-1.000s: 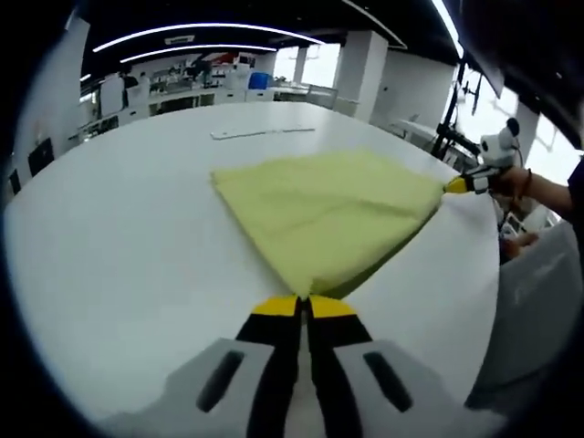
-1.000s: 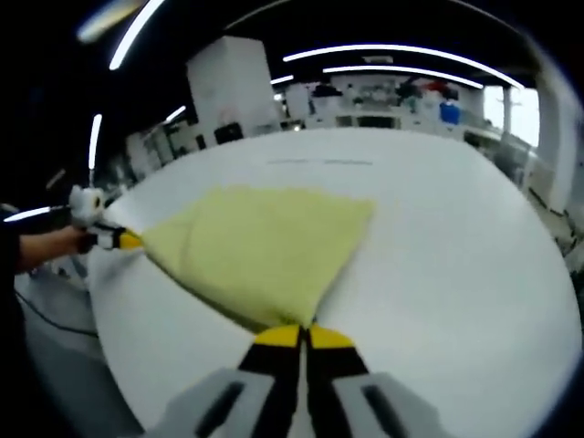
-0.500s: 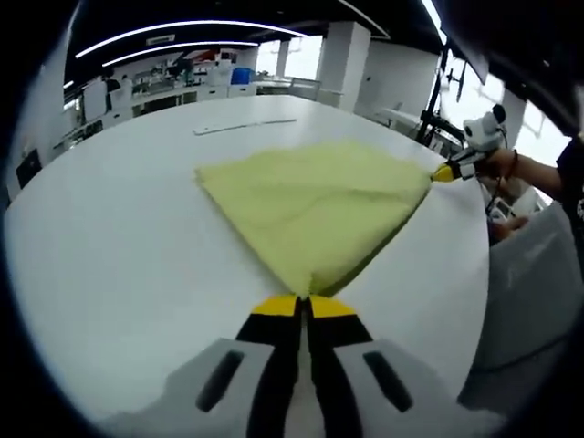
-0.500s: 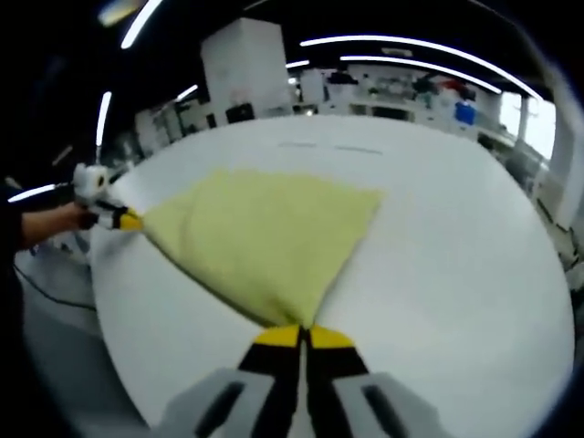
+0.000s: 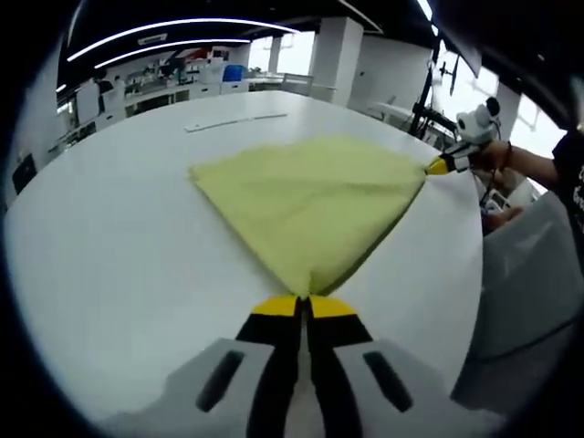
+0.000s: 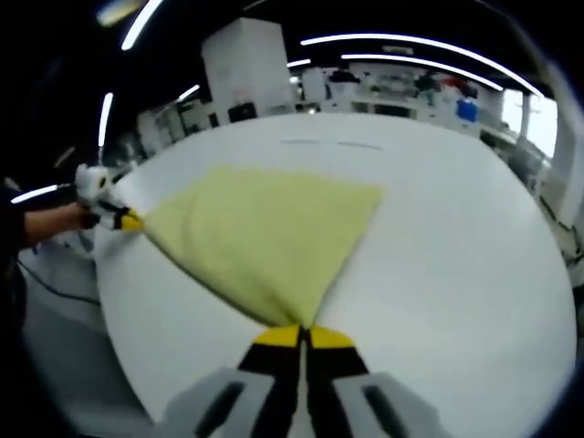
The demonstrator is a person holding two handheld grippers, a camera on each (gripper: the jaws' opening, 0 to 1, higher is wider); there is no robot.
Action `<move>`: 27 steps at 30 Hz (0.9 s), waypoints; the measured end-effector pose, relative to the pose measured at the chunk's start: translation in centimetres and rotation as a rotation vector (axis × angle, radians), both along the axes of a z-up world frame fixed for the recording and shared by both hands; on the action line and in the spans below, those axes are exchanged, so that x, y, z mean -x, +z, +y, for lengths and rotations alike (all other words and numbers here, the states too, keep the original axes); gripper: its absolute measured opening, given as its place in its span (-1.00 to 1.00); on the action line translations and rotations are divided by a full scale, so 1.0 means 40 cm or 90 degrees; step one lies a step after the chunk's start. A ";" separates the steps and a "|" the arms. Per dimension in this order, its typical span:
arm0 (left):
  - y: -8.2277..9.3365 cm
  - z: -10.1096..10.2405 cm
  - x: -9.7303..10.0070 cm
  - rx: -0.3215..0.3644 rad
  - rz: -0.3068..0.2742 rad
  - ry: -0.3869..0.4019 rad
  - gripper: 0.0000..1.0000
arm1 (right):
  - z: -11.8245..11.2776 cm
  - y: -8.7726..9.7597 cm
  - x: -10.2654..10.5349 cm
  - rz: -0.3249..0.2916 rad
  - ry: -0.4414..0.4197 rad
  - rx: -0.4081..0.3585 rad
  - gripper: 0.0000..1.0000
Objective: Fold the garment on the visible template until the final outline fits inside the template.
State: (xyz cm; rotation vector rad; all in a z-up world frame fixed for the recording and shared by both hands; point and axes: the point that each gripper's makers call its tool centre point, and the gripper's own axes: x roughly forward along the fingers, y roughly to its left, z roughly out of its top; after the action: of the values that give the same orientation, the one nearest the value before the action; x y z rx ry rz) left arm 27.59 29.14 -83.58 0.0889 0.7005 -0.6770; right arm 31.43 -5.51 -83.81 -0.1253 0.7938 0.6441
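Observation:
A pale yellow-green garment lies folded and spread on the white table. My left gripper is shut on its near corner in the left gripper view. The right gripper holds the far right corner there, with a person's hand behind it. In the right gripper view the same garment stretches away from my right gripper, which is shut on its near corner. The left gripper pinches the corner at the left of that view. A faint outline is marked on the table beyond the cloth.
The table's rim runs close at the right of the left gripper view, with a person's clothing beside it. Desks and shelves stand far behind. Bare tabletop stretches right of the garment.
The cloth has been drawn a little tauter between the two grippers. Both views have shifted slightly with the hands. Both grips stay shut.

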 end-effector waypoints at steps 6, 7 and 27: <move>0.001 -0.005 0.011 0.004 0.001 0.005 -1.00 | -0.013 -0.009 0.017 0.010 0.033 0.029 -1.00; 0.001 -0.006 0.011 0.004 0.001 0.006 -1.00 | -0.017 -0.013 0.019 0.009 0.047 0.045 -1.00; -0.004 -0.008 0.010 0.004 0.009 -0.002 -1.00 | 0.008 0.001 0.012 0.002 0.060 -0.012 -1.00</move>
State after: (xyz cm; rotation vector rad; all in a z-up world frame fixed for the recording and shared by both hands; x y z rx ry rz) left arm 27.21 28.84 -83.73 0.0795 0.7121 -0.6839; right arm 30.95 -5.19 -83.77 -0.1457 0.7877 0.7412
